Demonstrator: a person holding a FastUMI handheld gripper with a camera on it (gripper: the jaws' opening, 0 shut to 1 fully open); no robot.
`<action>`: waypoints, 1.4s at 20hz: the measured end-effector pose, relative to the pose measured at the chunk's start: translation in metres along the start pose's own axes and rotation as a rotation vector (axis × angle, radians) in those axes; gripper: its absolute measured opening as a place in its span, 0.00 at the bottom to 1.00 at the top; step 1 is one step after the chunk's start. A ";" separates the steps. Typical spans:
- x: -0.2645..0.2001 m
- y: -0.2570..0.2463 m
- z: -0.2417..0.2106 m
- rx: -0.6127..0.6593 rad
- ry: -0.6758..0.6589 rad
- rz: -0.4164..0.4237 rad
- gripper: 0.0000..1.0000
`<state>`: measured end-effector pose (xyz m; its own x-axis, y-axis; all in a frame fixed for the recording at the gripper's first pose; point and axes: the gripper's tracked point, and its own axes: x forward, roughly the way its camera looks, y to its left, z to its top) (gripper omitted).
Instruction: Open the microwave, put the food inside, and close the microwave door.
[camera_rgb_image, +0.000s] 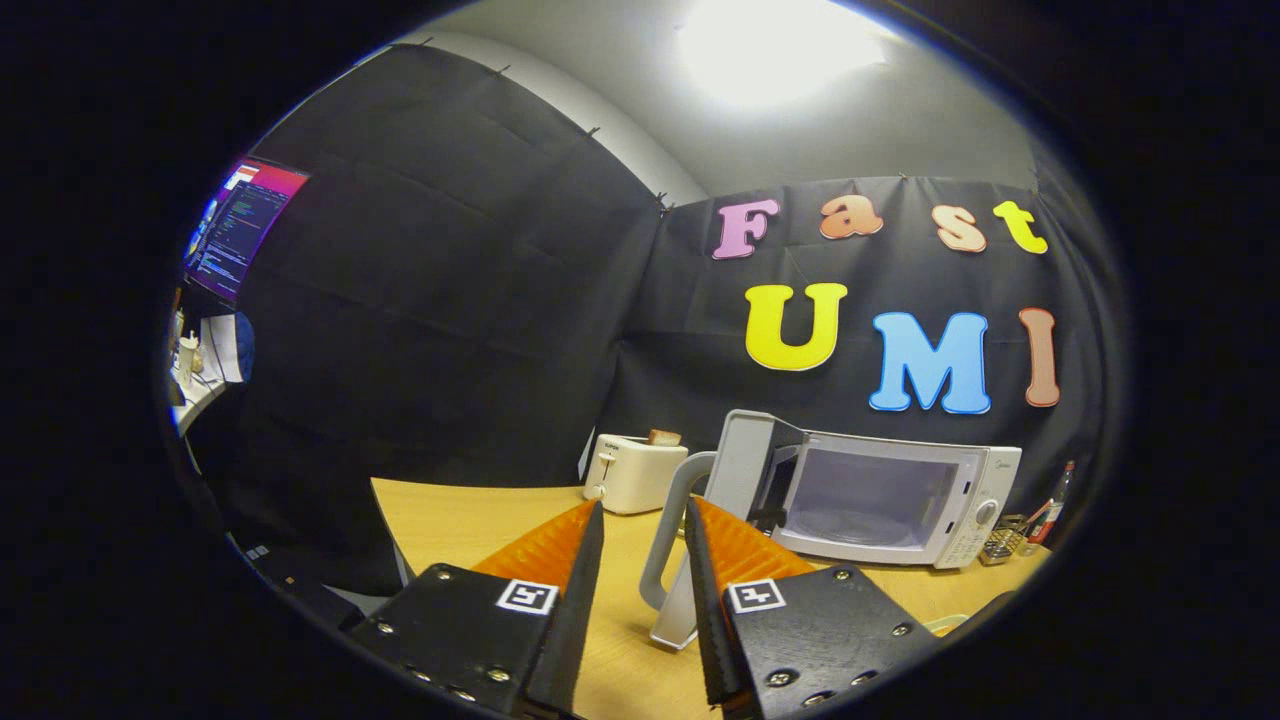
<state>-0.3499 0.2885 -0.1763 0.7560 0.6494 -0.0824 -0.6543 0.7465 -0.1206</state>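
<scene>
The tool (640, 520) is held with its fingers apart and empty, just short of the handle (668, 535) of the microwave door (728, 500), which stands swung open. The microwave (885, 495) sits on the wooden surface (460, 520) beside a toaster (632, 473) (bread in its slot).

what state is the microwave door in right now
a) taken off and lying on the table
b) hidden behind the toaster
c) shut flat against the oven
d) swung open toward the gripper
d: the microwave shows its bare cavity, and its door stands swung out edge-on, with the door handle between the spread fingers of the open hand-held gripper, which press on nothing.
</scene>
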 end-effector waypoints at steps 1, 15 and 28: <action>-0.008 -0.009 -0.011 0.012 0.042 0.013 0.52; -0.112 -0.151 -0.110 0.110 0.302 -0.031 0.97; -0.145 -0.226 -0.179 0.226 0.544 -0.156 0.97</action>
<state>-0.3083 -0.0001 -0.3138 0.7047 0.4068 -0.5813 -0.4771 0.8781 0.0360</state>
